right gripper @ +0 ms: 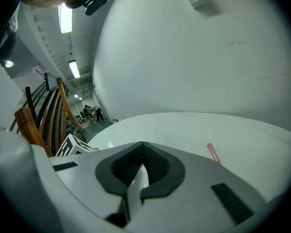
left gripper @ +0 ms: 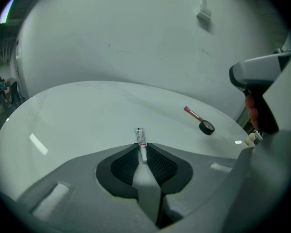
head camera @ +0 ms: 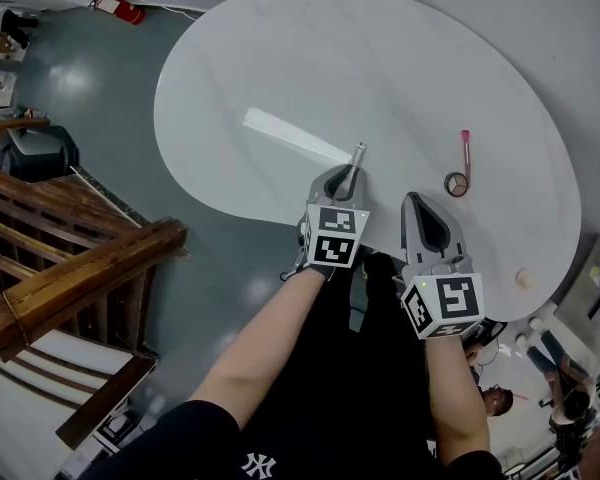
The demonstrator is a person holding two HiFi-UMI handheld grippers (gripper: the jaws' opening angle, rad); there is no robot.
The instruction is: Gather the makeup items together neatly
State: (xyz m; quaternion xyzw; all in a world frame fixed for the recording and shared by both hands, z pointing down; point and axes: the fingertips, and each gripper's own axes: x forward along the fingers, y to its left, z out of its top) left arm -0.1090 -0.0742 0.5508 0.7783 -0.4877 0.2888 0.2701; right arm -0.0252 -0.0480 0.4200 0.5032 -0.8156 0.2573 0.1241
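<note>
My left gripper point(head camera: 348, 173) is shut on a slim silver tube point(head camera: 358, 154), whose capped end sticks out past the fingertips over the white table point(head camera: 280, 58). In the left gripper view, that tube point(left gripper: 140, 137) stands pinched between the dark pads of the left gripper point(left gripper: 142, 148). To its right, a pink-tipped stick point(head camera: 465, 147) and a small round black compact point(head camera: 457, 183) lie on the table, touching or nearly so. My right gripper point(head camera: 415, 202) hovers near the table's front edge, shut and empty. In the right gripper view, the pink stick point(right gripper: 212, 152) shows just past the right gripper point(right gripper: 143, 153).
A small beige piece point(head camera: 525, 278) sits at the table's right front edge. A wooden stair railing point(head camera: 70, 278) runs along the left, beyond the table. A red fire extinguisher point(head camera: 120, 8) lies on the floor at the far left.
</note>
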